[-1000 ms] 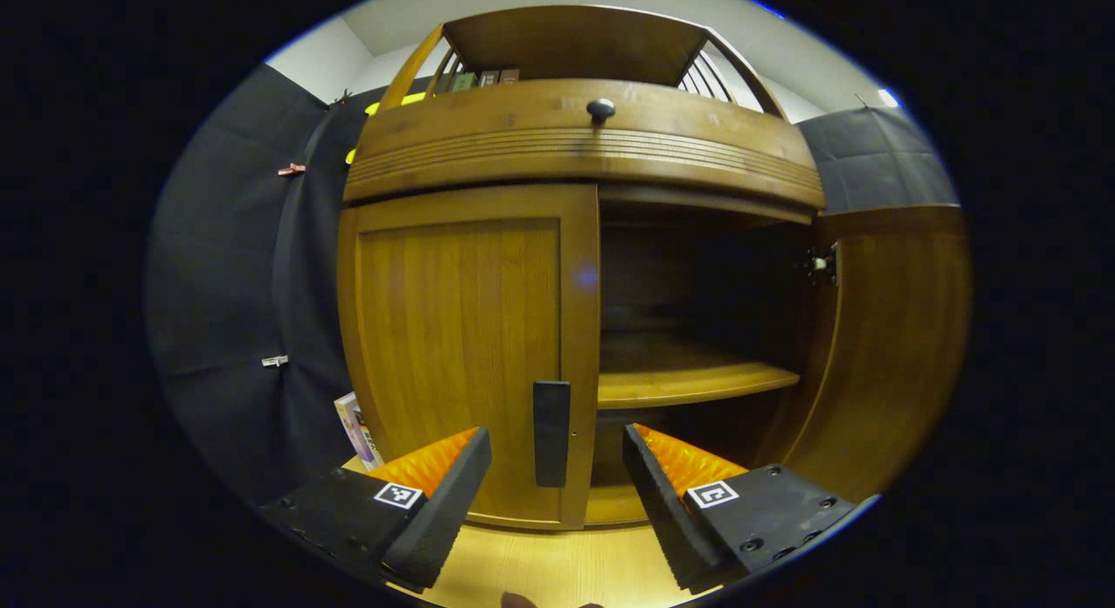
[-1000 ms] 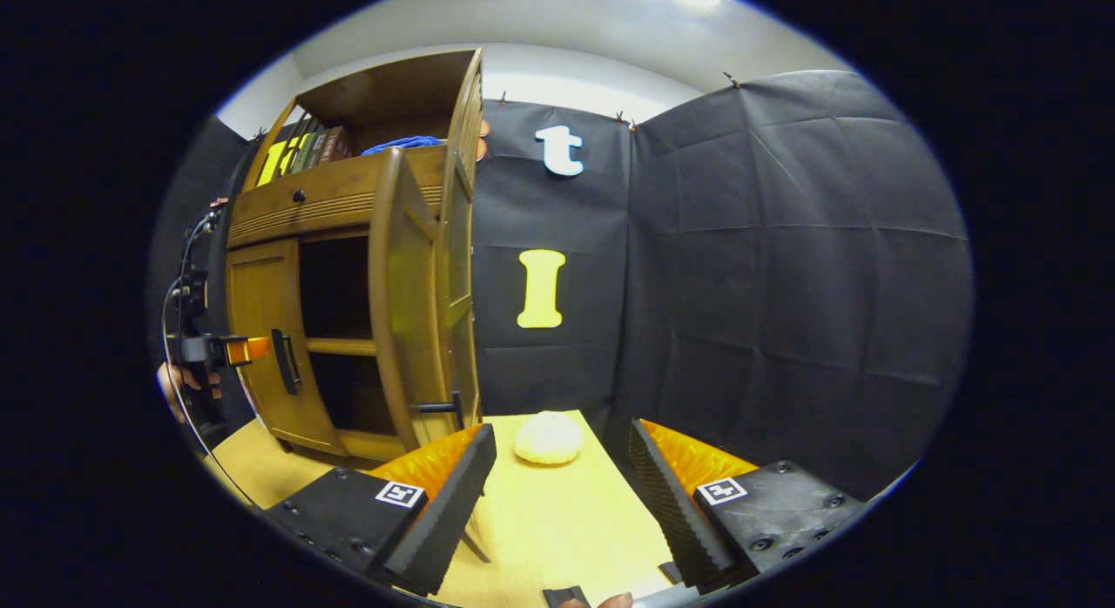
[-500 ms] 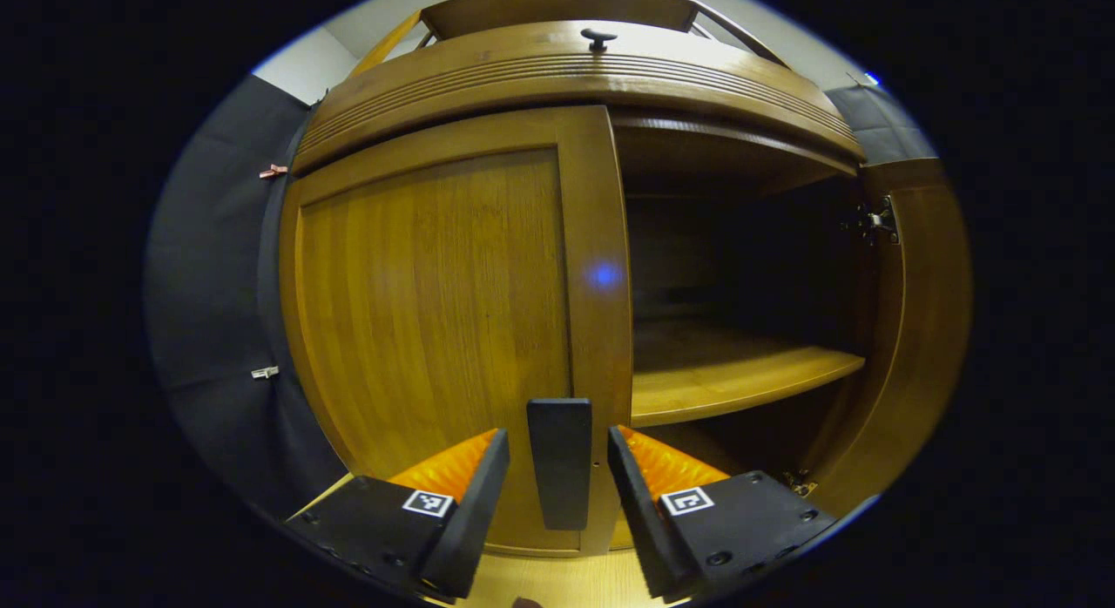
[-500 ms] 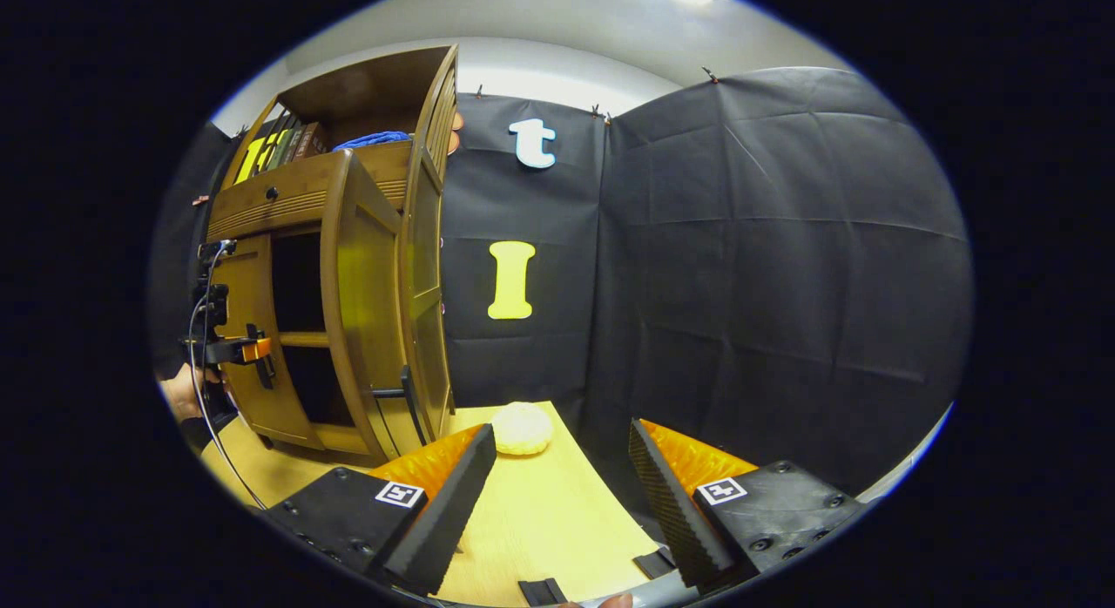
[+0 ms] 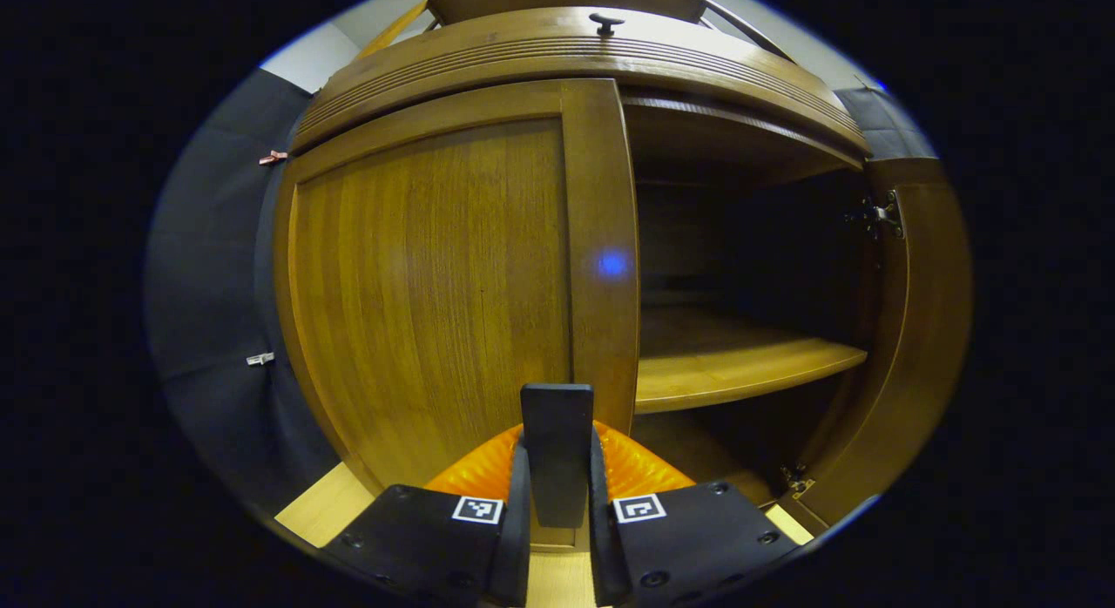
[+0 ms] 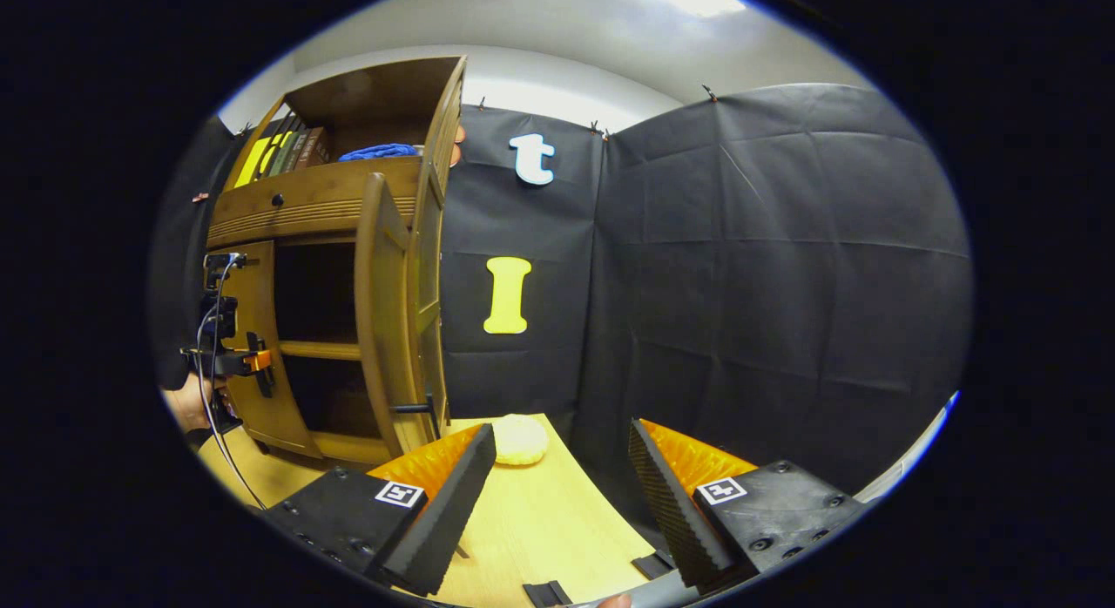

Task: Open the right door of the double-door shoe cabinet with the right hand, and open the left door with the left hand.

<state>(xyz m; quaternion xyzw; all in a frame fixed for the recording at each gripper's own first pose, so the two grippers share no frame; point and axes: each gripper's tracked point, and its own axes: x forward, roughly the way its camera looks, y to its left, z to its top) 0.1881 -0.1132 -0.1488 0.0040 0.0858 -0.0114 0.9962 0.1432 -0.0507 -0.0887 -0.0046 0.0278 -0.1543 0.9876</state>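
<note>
Wooden shoe cabinet (image 5: 488, 268) close ahead in the left gripper view. Left gripper (image 5: 557, 503), spread around the dark handle (image 5: 557, 451) half a second ago, now clamped on it from both sides. Left door (image 5: 435, 277) not yet swung out; right door (image 6: 379, 312) wide open, as before. Bare shelf (image 5: 740, 368) inside. Up top, books (image 6: 292, 151) and a blue cloth (image 6: 379, 152). Right gripper (image 6: 562, 486) wide apart over the table (image 6: 540, 521), holding nothing, near a pale round lump (image 6: 520, 439).
</note>
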